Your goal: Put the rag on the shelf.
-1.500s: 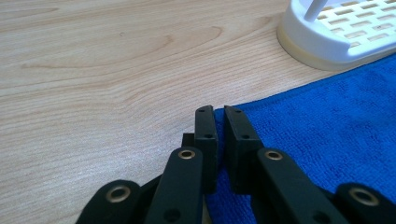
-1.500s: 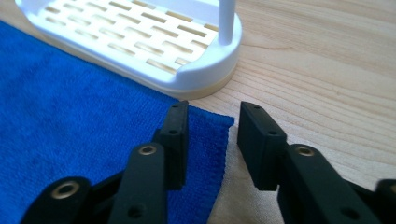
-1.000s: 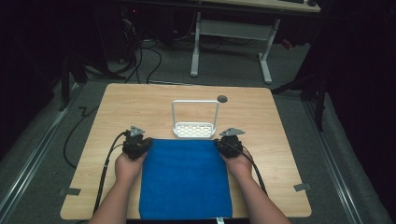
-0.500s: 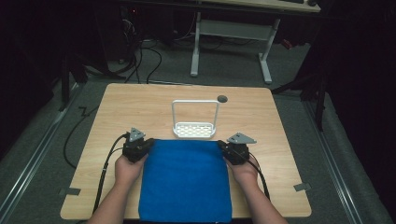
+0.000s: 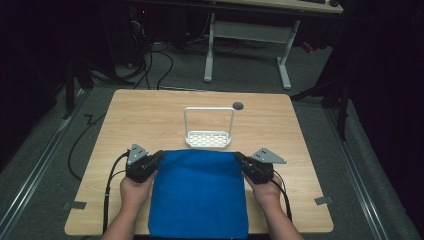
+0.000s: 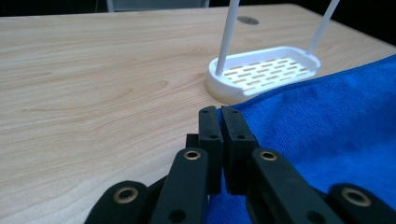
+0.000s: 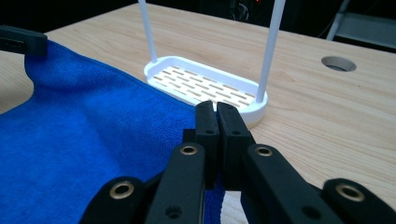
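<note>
Blue terry microfibre is pinched flat between both pairs of jaws: your left gripper (image 6: 221, 114) is clamped on the far left corner of the blue towel (image 5: 200, 192), and your right gripper (image 7: 215, 109) is clamped on the far right corner, each set of black jaws pressed together with only the thin cloth edge between them. In the high view the left gripper (image 5: 150, 162) and the right gripper (image 5: 245, 162) sit at either end of the towel's far hem, which runs taut between them just short of the white slotted rack (image 5: 208, 136). The rest of the cloth lies spread on the wooden table (image 5: 150, 115), its near edge hanging at the table's front.

Expect this towel to be light, limp and grippy rather than slick; it will sag and fold wherever you give it slack, and it cannot break. Corners are the right place to hold it, as you do now. Keep the hem stretched so it stays square, and mind the rack's thin upright hoop, which the cloth could snag or tip.
</note>
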